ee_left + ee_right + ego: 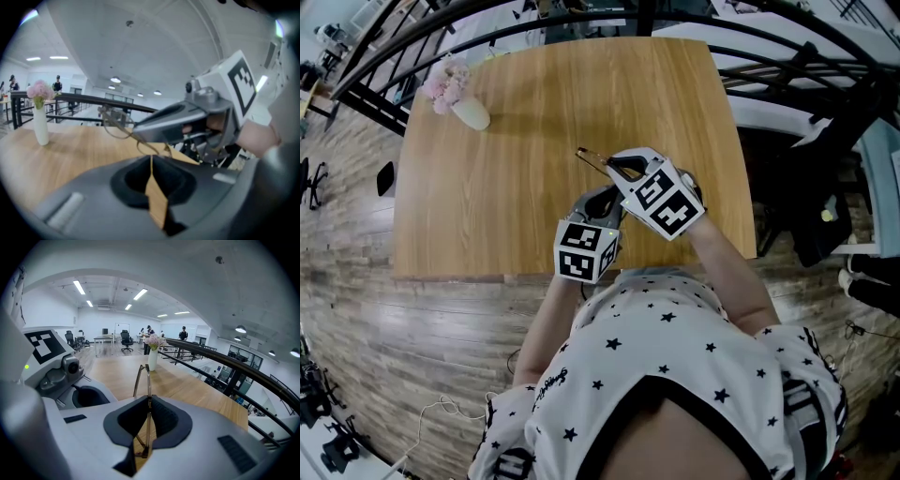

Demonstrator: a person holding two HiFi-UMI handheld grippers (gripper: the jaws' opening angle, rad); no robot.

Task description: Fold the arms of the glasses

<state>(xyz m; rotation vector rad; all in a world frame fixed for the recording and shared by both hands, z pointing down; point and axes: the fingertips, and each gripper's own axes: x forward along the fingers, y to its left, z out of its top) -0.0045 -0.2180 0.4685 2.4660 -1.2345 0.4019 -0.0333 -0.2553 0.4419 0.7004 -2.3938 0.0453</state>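
Note:
Thin gold-rimmed glasses [590, 156] hang in the air above the wooden table [502, 202]. My right gripper [609, 169] is shut on them. In the right gripper view the frame [146, 376] stands edge-on between the jaws [149, 400], and one arm reaches forward over the table. My left gripper [605, 200] sits just below and beside the right one, with its jaws [151, 158] shut. In the left gripper view the lenses and wire [123, 127] run from the right gripper's fingers [154, 123] down to my left jaw tips. Whether those tips pinch the wire is unclear.
A white vase of pink flowers [461, 101] stands at the table's far left corner. A dark metal railing [581, 21] curves behind the far edge. The near table edge [487, 274] lies right under my hands. Wood floor surrounds the table.

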